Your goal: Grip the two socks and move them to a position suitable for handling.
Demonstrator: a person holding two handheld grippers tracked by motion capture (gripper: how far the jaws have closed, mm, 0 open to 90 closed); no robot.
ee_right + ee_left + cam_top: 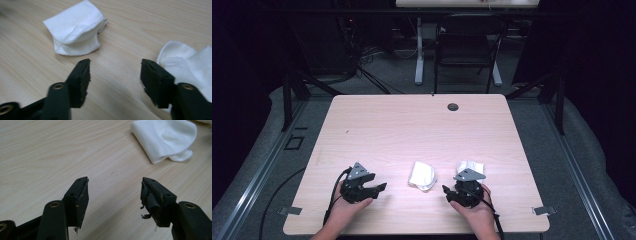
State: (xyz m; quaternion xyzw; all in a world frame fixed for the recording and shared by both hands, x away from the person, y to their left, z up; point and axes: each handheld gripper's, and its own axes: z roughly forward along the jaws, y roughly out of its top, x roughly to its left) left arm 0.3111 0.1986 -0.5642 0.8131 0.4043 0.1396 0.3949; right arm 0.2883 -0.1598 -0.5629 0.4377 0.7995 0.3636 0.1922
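Both tongs (pixel 381 187) (pixel 445 190) wide open, empty, folded white cloth (pixel 422 175) between them.

We see a tabletop (pixel 412 125) of pale wood grain, smooth and matt. The socks (pixel 75 30) are soft white knit cloth; each claw (pixel 115 195) is matt black plastic.

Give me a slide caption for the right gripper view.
Open right gripper poised over the wooden table, a folded white sock ahead and another white sock beside it.
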